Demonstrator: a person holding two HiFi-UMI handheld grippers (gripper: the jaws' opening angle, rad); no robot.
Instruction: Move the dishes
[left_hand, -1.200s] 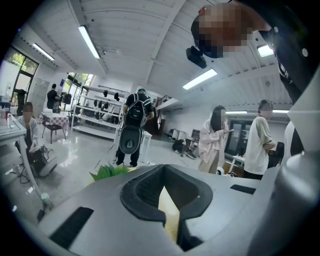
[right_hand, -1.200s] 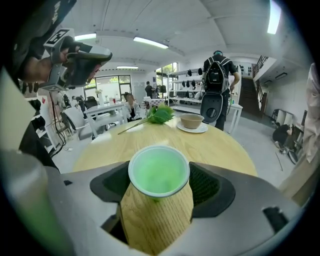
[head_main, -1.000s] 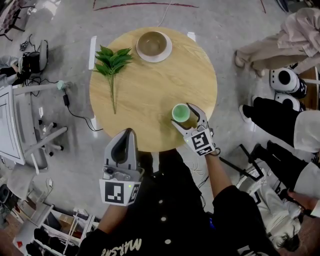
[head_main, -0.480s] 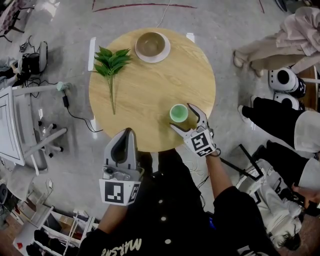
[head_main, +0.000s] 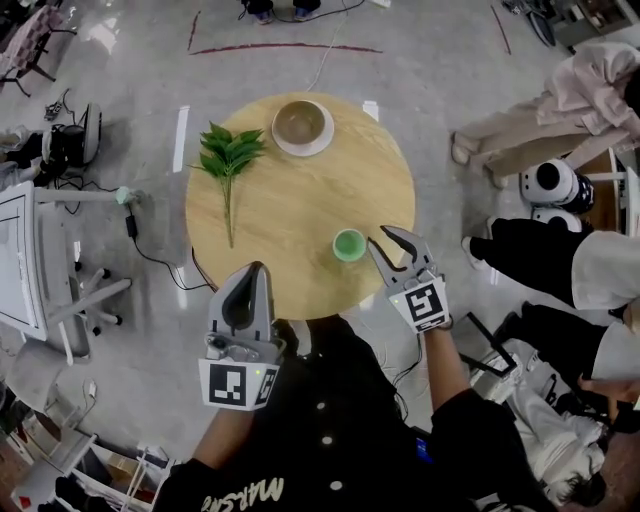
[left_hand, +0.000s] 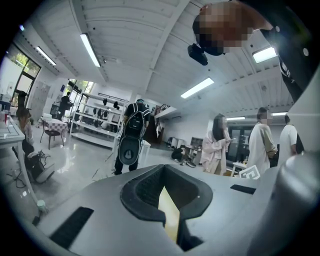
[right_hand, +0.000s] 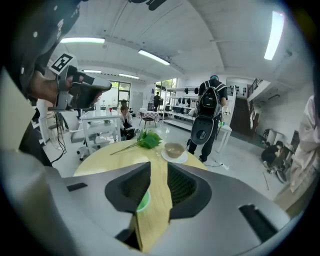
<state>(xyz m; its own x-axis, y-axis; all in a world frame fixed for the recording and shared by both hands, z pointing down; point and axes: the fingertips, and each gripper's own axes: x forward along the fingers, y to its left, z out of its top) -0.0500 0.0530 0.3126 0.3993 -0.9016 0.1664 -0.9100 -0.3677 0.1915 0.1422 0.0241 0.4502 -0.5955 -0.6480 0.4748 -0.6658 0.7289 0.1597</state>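
Green cup (head_main: 349, 244) on round table (head_main: 300, 200), just beside right claw (head_main: 386, 240)

Round wooden table (head_main: 300, 215) with a green leafy sprig (head_main: 229, 155).
Lying flat near the left edge, stem toward the near rim; beyond, red tape line (head_main: 285, 47) on the floor; bystanders (head_main: 590, 80) at right.

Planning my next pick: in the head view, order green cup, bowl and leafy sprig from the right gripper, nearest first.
Right gripper, empty, jaws just been closing:
1. green cup, just left of it
2. bowl, table's far edge
3. leafy sprig, far left
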